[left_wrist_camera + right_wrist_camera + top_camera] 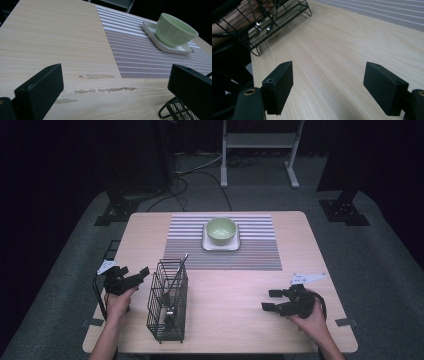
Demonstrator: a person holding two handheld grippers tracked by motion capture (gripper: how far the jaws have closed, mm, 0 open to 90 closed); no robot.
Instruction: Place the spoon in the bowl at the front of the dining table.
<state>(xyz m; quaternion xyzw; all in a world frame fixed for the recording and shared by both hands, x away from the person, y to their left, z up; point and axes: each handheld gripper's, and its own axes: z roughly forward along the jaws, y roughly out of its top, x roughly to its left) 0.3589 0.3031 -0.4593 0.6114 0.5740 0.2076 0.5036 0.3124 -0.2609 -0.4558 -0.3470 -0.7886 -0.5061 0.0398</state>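
One wooden table [220, 295], striped placemat [222, 251] at its far middle, black wire basket [167, 301] standing upright near the front left with utensils inside, left gripper [142, 274] just beside it, jaws apart and empty, right gripper [267, 300] well apart, released, green bowl [221, 230] on white plate [220, 244].

Bare table [235, 290] lies open between the wire basket [167, 302] and right gripper [270, 301].

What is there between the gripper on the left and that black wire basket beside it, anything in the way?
Nothing visible. The left gripper hovers with open jaws just left of the wire basket, and only bare table lies between them. The basket's own wire walls surround the utensils standing in it, so those would be reached from above.
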